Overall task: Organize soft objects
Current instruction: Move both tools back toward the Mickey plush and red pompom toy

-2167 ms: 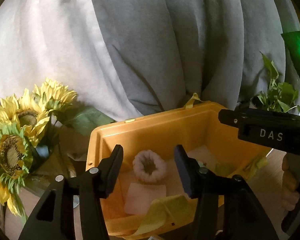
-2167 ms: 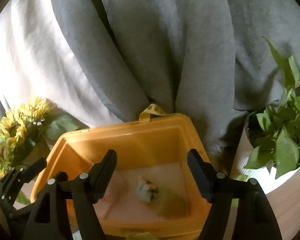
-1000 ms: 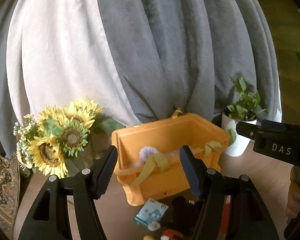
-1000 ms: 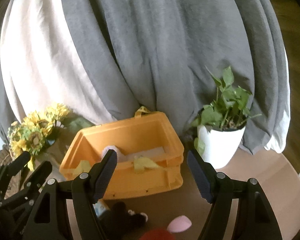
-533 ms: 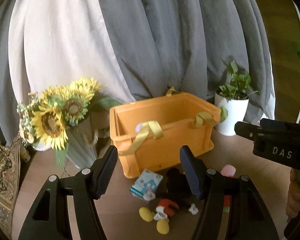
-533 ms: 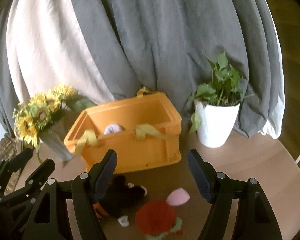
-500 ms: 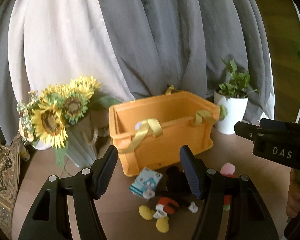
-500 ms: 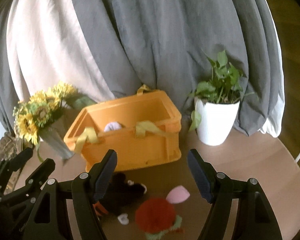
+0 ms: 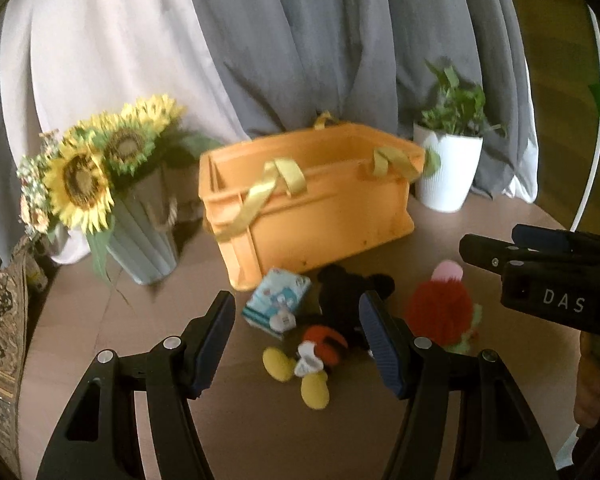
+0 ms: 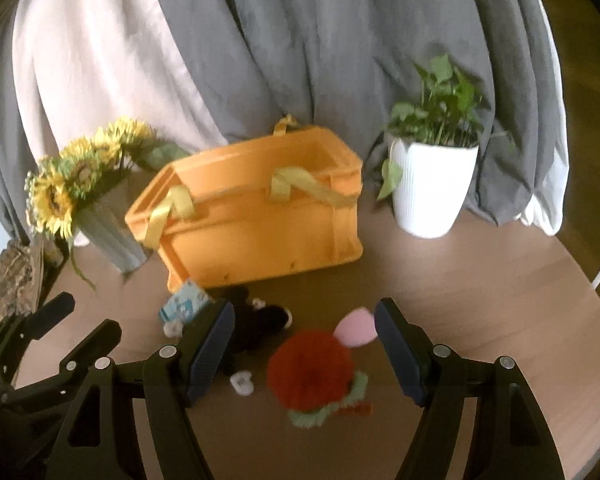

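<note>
The only writing we can read is "DAS", in white capitals on the black body of the right gripper (image 9: 540,276), which juts in from 3 o'clock in the left wrist view. A hand (image 9: 590,384) holds that tool at the frame's right edge; little more of the person shows.

We see the left gripper (image 9: 298,338) with its jaws apart and nothing between the pads. Through the gap lie a mouse doll (image 9: 332,320) on its back, yellow shoes toward 6 o'clock and black head toward 12, and a small blue and white pouch (image 9: 278,300) at 11 o'clock from it, just in front of the orange box (image 9: 312,216). The doll sits toward the right finger, and the pads touch neither toy.

In the right wrist view our right gripper (image 10: 304,344) also stands apart and holds nothing. A red fuzzy toy (image 10: 312,372) with a green trim lies between its fingers, low in the gap, and a pink oval piece (image 10: 356,332) rests at its 1 o'clock. The doll (image 10: 260,324) is partly hidden behind the left finger.

Both tools point forward and downward at the brown table (image 10: 480,292). The box stands at 12 o'clock, with yellow ribbons (image 10: 296,184) draped over its rim. Sunflowers (image 9: 88,168) in a vase sit at 10 o'clock, a potted plant (image 10: 432,184) in a white pot at 2 o'clock, and grey and white curtains (image 10: 280,40) hang behind.
</note>
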Tool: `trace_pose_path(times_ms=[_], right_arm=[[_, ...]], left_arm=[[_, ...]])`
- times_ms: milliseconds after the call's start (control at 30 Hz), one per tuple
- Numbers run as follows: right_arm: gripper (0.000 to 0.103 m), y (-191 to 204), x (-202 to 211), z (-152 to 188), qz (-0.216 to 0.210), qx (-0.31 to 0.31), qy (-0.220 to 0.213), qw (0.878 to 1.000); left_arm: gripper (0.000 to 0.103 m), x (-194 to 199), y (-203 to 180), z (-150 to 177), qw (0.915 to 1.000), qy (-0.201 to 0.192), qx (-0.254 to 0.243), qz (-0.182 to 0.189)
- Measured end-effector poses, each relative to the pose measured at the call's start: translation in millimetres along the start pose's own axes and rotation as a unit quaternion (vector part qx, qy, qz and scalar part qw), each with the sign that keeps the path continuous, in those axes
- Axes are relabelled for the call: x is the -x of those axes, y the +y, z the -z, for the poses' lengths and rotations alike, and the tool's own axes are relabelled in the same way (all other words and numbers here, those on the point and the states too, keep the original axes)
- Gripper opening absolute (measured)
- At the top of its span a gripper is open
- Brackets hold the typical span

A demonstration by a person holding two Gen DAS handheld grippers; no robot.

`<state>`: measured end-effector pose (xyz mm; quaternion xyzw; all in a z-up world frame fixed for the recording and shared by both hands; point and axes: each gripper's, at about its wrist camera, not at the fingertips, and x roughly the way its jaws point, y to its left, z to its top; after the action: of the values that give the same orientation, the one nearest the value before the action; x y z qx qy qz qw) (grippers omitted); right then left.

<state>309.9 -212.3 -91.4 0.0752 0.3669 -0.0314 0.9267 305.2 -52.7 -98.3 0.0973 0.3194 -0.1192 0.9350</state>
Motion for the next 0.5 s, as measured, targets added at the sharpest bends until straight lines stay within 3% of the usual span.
trace_pose_path(times_ms=[500], right_arm=[[0.074, -8, -52, 26, -0.005, -0.022, 0.105, 0.994]], left_arm=[[0.064, -52, -4, 22, 0.996, 0.085, -0.006, 0.026]])
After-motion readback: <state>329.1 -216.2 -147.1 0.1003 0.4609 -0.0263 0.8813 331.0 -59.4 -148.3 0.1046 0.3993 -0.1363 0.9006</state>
